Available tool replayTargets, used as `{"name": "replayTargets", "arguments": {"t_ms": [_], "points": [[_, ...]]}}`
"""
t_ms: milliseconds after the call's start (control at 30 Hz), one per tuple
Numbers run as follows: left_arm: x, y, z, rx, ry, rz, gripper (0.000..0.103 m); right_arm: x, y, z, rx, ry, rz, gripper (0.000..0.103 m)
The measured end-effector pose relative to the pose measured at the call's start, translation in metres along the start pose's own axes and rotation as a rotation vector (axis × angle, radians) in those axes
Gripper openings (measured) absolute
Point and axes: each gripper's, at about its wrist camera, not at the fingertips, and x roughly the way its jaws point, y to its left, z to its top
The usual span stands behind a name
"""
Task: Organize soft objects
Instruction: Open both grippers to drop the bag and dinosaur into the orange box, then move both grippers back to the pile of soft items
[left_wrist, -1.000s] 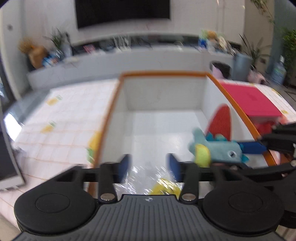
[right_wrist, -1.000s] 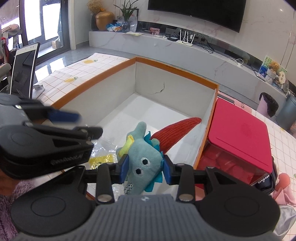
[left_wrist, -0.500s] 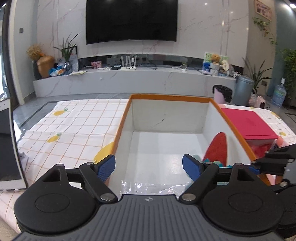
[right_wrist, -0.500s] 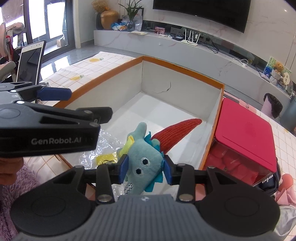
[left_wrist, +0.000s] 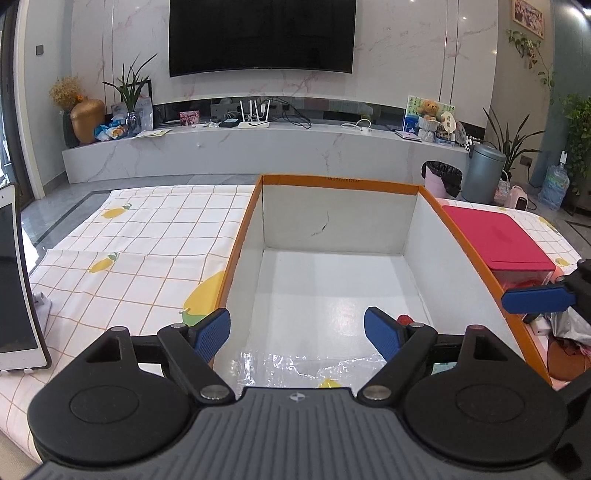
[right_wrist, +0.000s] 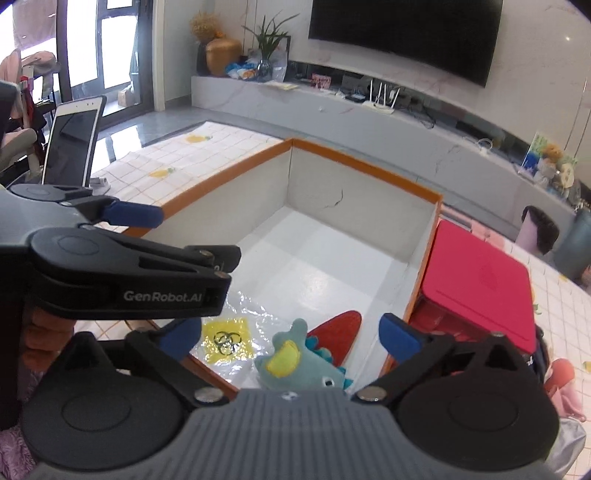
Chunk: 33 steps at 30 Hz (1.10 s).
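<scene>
A teal plush fish (right_wrist: 299, 369) lies on the floor of the white box with an orange rim (right_wrist: 362, 162), beside a red knitted toy (right_wrist: 338, 330). My right gripper (right_wrist: 290, 336) hangs just above the fish. Its jaws are opening and stand wide, with the fish below and between them and no pad touching it. My left gripper (left_wrist: 297, 330) is open and empty over the box's near left corner (left_wrist: 240, 236). In the left wrist view only the red toy's tip (left_wrist: 404, 319) shows, and one blue pad (left_wrist: 535, 299) of the right gripper sits at the right.
A clear plastic bag with a yellow label (right_wrist: 227, 338) lies in the box's near end. A red-lidded container (right_wrist: 476, 280) stands right of the box. A tablet (left_wrist: 14, 280) leans at the left on the checked cloth (left_wrist: 147, 240). The left gripper's body (right_wrist: 125, 273) crosses the right wrist view.
The right gripper's jaws sprang apart and let go of the teal fish, which dropped onto the box floor by the red toy. The left gripper's jaws widened early on.
</scene>
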Motion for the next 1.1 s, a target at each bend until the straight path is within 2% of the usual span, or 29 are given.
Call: {"name": "replayTargets", "arguments": {"t_ms": [200,467,567,700,900,1000,1100], "points": [[-0.001,-0.001,0.000,0.005,-0.002,0.003,0.096,-0.006,0.003,-0.002,-0.013,-0.018,-0.037,0.100],[-0.001,-0.006,0.001,0.021,-0.001,0.018,0.096,-0.010,0.000,-0.003,-0.004,-0.016,-0.032,0.100],[-0.005,-0.009,0.001,0.037,-0.016,0.024,0.096,-0.014,-0.001,-0.004,-0.007,-0.023,-0.047,0.100],[-0.014,-0.014,0.003,0.065,-0.057,0.069,0.096,-0.022,-0.005,-0.004,-0.047,-0.025,-0.078,0.100],[-0.027,-0.034,0.005,0.168,-0.077,0.128,0.096,-0.047,-0.031,-0.003,0.007,-0.050,-0.104,0.100],[-0.034,-0.044,0.007,0.192,-0.066,0.087,0.096,-0.068,-0.050,-0.005,-0.020,-0.096,-0.158,0.101],[-0.044,-0.058,0.010,0.218,-0.090,0.067,0.096,-0.096,-0.081,-0.008,-0.012,-0.130,-0.234,0.100]]}}
